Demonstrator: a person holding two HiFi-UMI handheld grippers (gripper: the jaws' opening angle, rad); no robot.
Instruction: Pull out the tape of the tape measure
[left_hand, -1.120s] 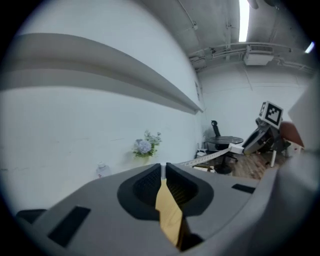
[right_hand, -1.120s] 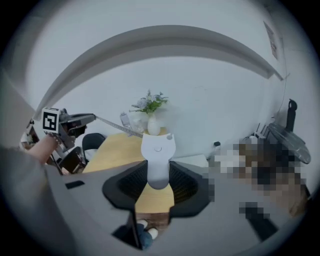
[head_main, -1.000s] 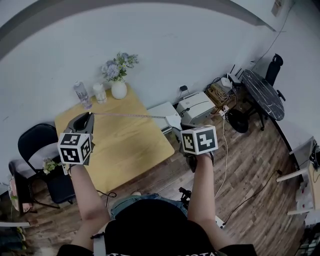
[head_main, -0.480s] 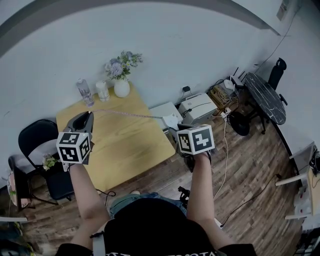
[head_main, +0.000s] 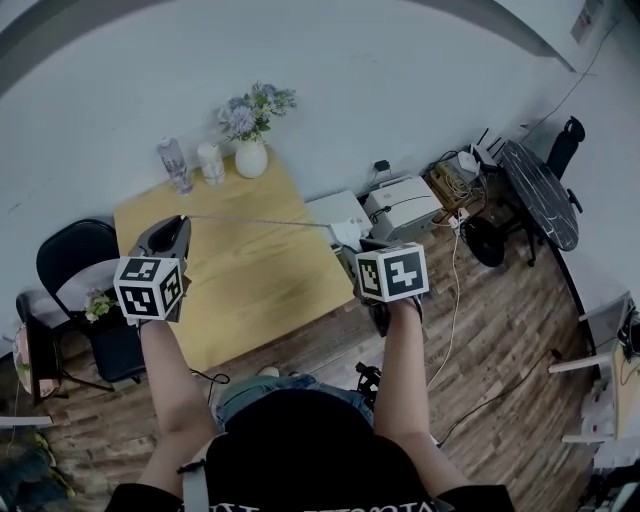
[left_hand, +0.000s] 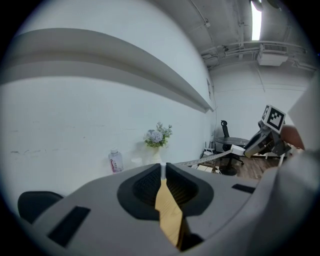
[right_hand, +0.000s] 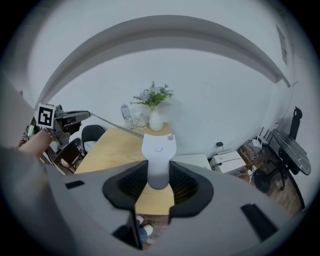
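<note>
Tape (head_main: 260, 221) taut between left gripper (left_hand: 162, 172), pinching its tip, and right gripper (right_hand: 158, 175), clamping tape-measure case (right_hand: 158, 147)

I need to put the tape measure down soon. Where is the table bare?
The table is bare from its near edge across the middle. Only the far edge is crowded: bottle, cup and flower vase stand there. The stretched tape crosses above the far part.

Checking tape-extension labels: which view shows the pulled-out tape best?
Head view: the tape spans unbroken from the left gripper to the white case in the right gripper. The left gripper view shows its end pinched in the jaws and a foreshortened run; the right gripper view shows only a thin stretch beyond the case.
</note>
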